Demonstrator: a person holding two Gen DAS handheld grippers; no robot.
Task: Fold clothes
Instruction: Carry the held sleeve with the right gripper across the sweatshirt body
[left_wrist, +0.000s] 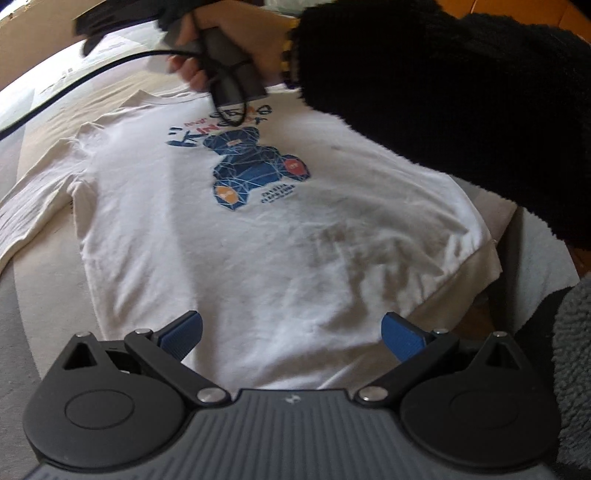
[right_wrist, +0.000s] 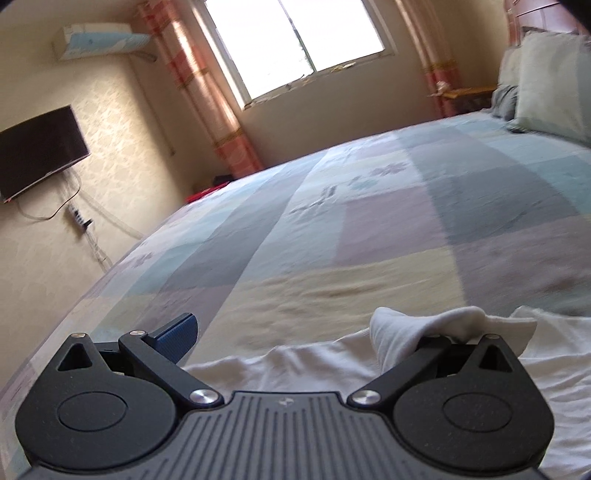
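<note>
Both tongs spread, white T-shirt (left_wrist: 258, 240) flat beneath left tongs (left_wrist: 291, 332)

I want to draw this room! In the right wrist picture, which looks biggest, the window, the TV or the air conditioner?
1. Window, biggest.
2. TV.
3. Air conditioner, smallest.
TV and air conditioner look close, and the fisheye bends the edges, so that order is unsure.

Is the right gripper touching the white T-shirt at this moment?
Touching. In the right wrist view, a fold of the white T-shirt lies draped over one finger of the right gripper, whose jaws stand wide open.
</note>
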